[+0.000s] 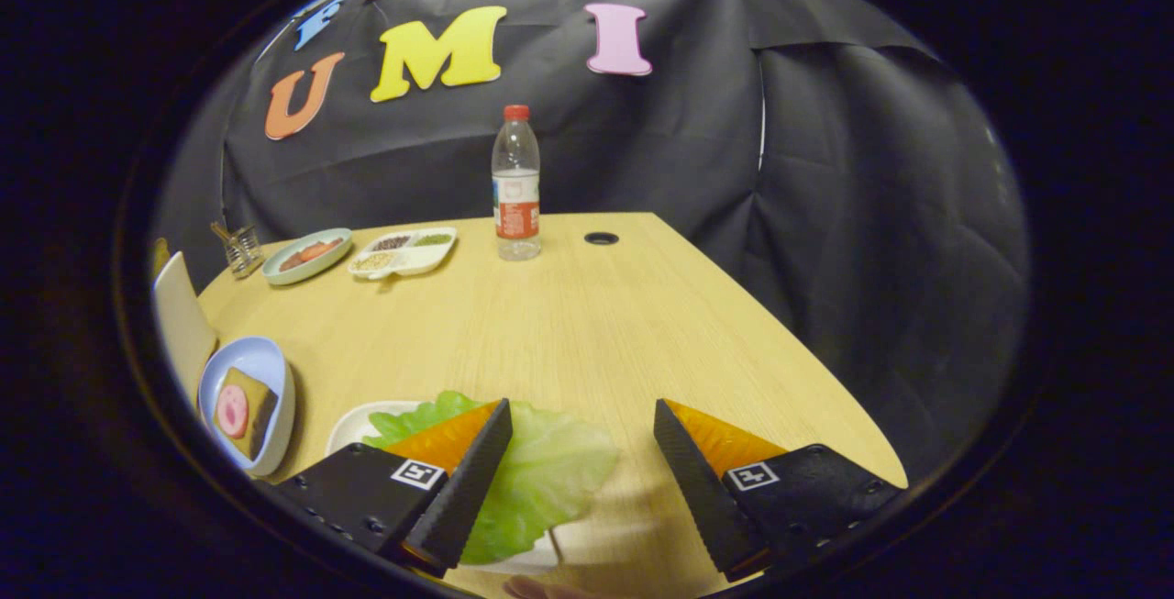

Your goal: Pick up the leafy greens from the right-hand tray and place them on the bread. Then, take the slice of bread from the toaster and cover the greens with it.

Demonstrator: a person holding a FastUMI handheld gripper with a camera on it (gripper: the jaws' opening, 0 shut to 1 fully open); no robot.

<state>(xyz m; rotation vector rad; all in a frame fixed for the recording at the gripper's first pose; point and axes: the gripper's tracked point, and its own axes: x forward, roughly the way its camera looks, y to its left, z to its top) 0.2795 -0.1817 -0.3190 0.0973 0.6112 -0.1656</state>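
A pale green lettuce leaf point(546, 475) lies on a white tray point(356, 427), partly under my left finger and reaching into the gap between the fingers. My gripper point(582, 429) is open, fingers wide apart just above the leaf, neither pressing on it. To the left of the left finger a light blue plate point(266, 370) holds a slice of bread point(246, 411) topped with a round pink slice. A bit of a hand shows just behind the fingers.
A water bottle point(516, 184) stands at the table's back, beside a round cable hole point(601, 238). Back left are a green plate with food point(307, 255), a white divided tray point(405, 251) and a small glass holder point(240, 249). The table edge point(780, 315) runs along the right.
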